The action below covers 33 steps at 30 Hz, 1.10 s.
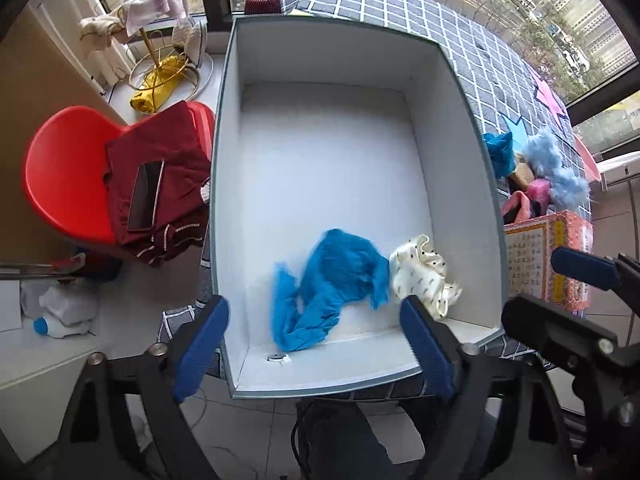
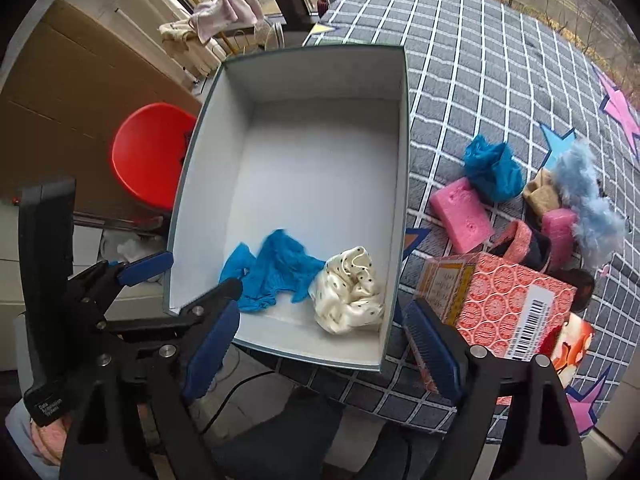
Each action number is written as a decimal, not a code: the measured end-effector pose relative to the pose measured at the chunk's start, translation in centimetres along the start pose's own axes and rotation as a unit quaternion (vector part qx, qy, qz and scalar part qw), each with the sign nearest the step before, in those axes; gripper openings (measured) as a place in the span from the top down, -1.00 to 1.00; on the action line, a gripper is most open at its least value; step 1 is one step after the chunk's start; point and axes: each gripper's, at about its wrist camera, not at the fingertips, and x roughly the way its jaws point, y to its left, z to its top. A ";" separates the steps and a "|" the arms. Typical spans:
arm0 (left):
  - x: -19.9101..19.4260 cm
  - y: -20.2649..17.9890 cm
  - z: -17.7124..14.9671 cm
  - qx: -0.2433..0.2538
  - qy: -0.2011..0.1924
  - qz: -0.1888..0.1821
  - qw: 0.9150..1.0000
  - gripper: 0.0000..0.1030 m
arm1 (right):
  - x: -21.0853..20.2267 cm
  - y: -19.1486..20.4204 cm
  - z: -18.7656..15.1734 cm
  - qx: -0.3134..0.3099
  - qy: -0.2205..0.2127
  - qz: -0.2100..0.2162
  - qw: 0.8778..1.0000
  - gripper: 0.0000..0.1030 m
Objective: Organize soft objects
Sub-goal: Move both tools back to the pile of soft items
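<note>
Left wrist view: grey quilted cover w/ white grid lines [image 1: 460, 40] lay over the surface by a big window; red moulded plastic chair [image 1: 64, 168] stood off to the left w/ folded dark-red cloth and a phone on it. Open white-lined cardboard box [image 1: 320, 52] sat on the cover; crumpled bright-blue mesh cloth [image 1: 328, 288] lay on its floor near the front wall, touching a cream satin scrunchie w/ dark dots [image 1: 424, 276] on its right. Left gripper [image 1: 314, 344] hung over the box front, jaws spread wide, nothing between the pads. Right wrist view: same cover [image 2: 500, 60], pink and blue star patches; blue cloth [image 2: 276, 268] and scrunchie [image 2: 352, 296] in the box [image 2: 312, 64]. Beside the box, pink foam block [image 2: 460, 216], fluffy pale-blue piece [image 2: 588, 204], red patterned carton [image 2: 504, 296]. Right gripper [image 2: 322, 356] also wide open, empty.
</note>
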 end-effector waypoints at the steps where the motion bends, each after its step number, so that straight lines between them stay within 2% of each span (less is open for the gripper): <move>1: -0.2 -0.1 0.0 0.001 -0.005 0.002 1.000 -0.85 | -0.2 0.0 0.0 0.000 -0.005 -0.002 1.000 -0.69; 3: -0.7 -0.1 0.2 -0.001 -0.013 -0.003 1.000 -0.99 | -0.7 0.0 0.0 0.000 -0.015 -0.005 1.000 -0.69; 12: -1.7 0.4 1.3 -0.015 -0.015 -0.049 0.999 -0.99 | -3.1 -0.7 0.0 0.015 -0.049 -0.015 0.999 -0.69; 17: -2.3 -1.4 2.7 0.015 -0.011 -0.059 0.998 -0.99 | -5.7 -2.8 0.0 0.048 -0.081 -0.024 0.995 -0.69; 23: -2.5 -5.6 4.9 0.067 -0.003 -0.069 0.995 -0.99 | -8.1 -9.8 -1.4 0.144 -0.102 -0.057 0.983 -0.69; 28: -1.7 -9.5 6.4 0.101 0.010 -0.068 0.992 -0.99 | -7.9 -17.7 -3.9 0.243 -0.082 -0.079 0.963 -0.69; 30: -1.4 -11.2 6.9 0.110 0.016 -0.062 0.992 -0.99 | -7.2 -20.9 -4.9 0.280 -0.067 -0.075 0.955 -0.69; 33: -1.0 -13.2 7.7 0.110 0.028 -0.059 0.992 -0.99 | -6.2 -24.4 -5.5 0.305 -0.050 -0.069 0.948 -0.69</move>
